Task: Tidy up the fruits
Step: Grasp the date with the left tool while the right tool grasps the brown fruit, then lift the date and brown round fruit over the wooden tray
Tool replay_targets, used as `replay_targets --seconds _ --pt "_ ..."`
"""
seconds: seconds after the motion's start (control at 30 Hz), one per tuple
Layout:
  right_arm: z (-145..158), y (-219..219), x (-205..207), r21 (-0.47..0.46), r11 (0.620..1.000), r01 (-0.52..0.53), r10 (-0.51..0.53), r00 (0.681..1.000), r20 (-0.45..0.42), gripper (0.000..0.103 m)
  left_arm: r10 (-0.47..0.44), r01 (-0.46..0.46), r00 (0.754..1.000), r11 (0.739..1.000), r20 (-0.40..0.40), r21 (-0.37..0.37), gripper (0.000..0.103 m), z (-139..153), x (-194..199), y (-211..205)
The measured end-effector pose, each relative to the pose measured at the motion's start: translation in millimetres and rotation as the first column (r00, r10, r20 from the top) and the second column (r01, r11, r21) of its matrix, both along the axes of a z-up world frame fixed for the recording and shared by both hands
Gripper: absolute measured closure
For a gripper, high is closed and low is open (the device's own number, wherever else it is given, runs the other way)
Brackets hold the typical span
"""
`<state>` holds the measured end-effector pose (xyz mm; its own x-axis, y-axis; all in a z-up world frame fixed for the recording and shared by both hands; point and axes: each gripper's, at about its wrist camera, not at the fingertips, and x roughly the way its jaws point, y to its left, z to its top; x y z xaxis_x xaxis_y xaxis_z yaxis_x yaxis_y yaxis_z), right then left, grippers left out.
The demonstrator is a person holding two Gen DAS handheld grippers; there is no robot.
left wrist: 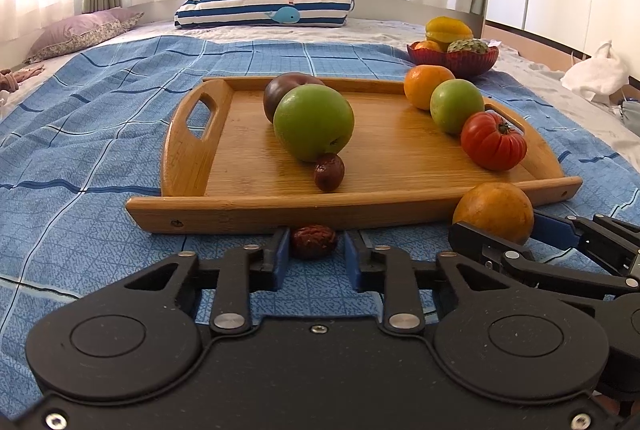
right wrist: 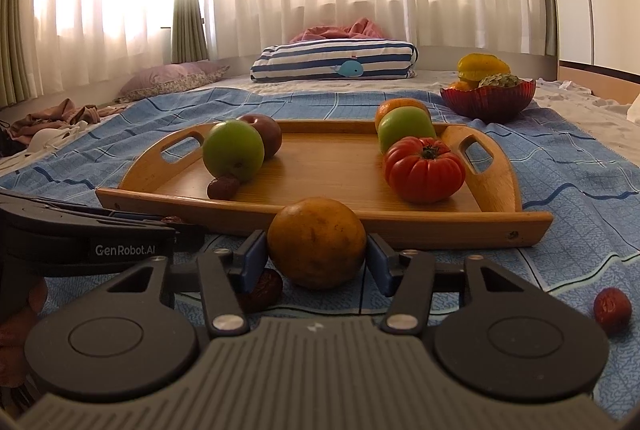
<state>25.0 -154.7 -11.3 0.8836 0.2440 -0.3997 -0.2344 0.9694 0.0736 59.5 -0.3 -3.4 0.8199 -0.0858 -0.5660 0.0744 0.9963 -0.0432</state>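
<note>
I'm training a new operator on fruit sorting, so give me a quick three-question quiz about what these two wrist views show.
1. True or false: the tomato lies on the wooden tray.
2. What lies between the fingers of the left gripper? A) a red date B) an orange C) a starfruit
3. Fill in: the number of green apples on the tray is ___.

Key: 1 true; 2 A; 3 two.
</note>
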Motion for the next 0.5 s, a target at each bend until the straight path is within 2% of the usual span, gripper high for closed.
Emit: replay_targets --seconds 0.5 --pt "6.3 -1.6 -5.6 0.026 0.999 0.021 -0.021 1.000 0.009 0.047 0.015 -0.018 0.998 0.998 0.069 0.053 0.079 15.7 -14.2 -2.8"
